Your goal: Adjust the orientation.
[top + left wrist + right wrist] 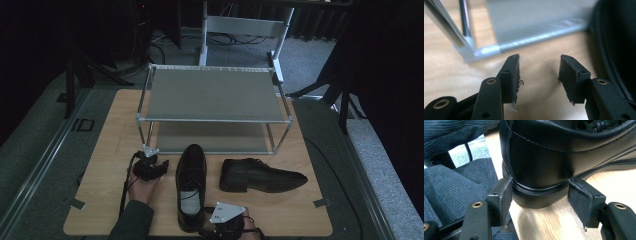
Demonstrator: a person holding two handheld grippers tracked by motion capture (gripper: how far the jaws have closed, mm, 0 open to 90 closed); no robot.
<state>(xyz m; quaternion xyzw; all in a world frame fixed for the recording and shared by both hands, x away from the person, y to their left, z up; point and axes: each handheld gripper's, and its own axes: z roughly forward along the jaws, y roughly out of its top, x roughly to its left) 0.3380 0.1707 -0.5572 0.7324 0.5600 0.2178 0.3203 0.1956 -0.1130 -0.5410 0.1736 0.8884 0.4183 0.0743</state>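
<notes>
Nearest, at six o'clock on the table [100, 200], the right gripper [540, 192] has its jaws on either side of the near shoe's [191, 185] heel, pads touching the sole edge. At nine o'clock of that shoe, the left gripper [539, 75] stands wide open, holding nothing. A second shoe [260, 176] lies at three o'clock, toe pointing right. Beyond, at twelve, stands the rack [212, 95].

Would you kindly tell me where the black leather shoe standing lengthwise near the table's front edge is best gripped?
Probably at the heel of the black leather shoe, approached from the near edge: it is narrow, stiff and faces the right gripper, whose jaws already flank it.
</notes>
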